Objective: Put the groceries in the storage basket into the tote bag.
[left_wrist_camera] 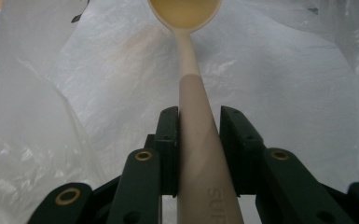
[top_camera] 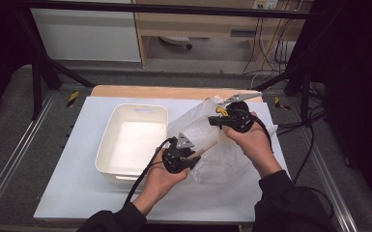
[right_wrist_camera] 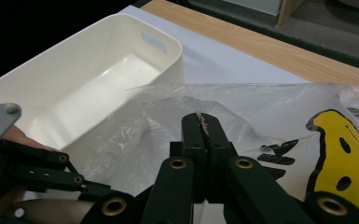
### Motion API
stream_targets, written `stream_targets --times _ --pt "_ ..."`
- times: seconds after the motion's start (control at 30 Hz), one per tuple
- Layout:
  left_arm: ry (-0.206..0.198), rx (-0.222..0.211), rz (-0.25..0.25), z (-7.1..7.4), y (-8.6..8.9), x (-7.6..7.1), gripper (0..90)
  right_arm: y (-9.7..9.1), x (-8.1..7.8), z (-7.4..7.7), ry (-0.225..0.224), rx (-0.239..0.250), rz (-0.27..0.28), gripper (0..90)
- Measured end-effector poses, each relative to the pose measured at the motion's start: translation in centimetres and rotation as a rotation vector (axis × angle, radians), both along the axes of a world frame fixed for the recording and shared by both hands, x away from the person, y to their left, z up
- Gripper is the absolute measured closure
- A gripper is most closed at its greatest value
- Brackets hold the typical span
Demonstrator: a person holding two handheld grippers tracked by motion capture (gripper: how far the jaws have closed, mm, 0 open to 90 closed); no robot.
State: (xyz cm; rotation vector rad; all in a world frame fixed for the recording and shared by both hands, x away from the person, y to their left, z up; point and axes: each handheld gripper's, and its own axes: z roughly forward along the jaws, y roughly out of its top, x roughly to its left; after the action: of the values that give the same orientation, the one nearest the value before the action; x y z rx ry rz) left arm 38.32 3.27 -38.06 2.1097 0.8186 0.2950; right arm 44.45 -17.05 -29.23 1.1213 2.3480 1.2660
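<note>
Right gripper pinches the plastic bag open beside the tub so the left gripper, clamped on the wooden spoon, slides it in.

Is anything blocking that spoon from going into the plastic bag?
Nothing visible does. The left gripper grips the spoon by its handle, bowl pointing into the clear plastic bag. The right gripper pinches the bag's edge and holds it up, so only bag film lies around the spoon.
</note>
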Motion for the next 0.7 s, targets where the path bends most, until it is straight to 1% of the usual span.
stream_targets --times 0.03,0.07,0.17,0.27,0.37,0.5,0.57,0.6,0.7 --pt "-0.013 0.001 0.005 -0.1 -0.3 0.0 68.9 0.0 0.0 0.0 -0.003 0.000 -0.001 90.0" --pt "-0.017 -0.001 0.009 -0.2 -0.4 0.0 68.9 -0.1 -0.1 0.1 -0.006 0.001 0.001 90.0" --pt "-0.005 -0.023 0.013 -0.6 -1.0 0.1 68.9 -0.1 -0.2 0.3 -0.005 0.003 -0.001 90.0" --pt "0.001 -0.028 0.010 -1.1 -1.6 0.3 68.9 -0.1 -0.3 0.5 -0.009 0.007 -0.001 90.0" --pt "-0.005 -0.017 0.010 -1.7 -2.1 0.6 68.9 -0.2 -0.3 0.6 -0.018 0.004 0.002 90.0" --pt "-0.019 0.012 0.014 -2.6 -2.5 1.1 68.9 -0.2 -0.4 0.8 -0.018 0.006 0.004 90.0" --pt "-0.023 0.020 0.027 -3.1 -2.7 1.2 68.9 -0.1 -0.4 0.9 -0.020 0.006 0.005 90.0" --pt "-0.031 0.028 0.027 -3.2 -2.7 1.3 68.9 -0.1 -0.4 1.0 -0.018 0.007 0.004 90.0" --pt "-0.049 0.031 0.029 -3.5 -2.8 1.3 68.9 0.0 -0.4 1.1 -0.020 0.007 0.001 90.0"
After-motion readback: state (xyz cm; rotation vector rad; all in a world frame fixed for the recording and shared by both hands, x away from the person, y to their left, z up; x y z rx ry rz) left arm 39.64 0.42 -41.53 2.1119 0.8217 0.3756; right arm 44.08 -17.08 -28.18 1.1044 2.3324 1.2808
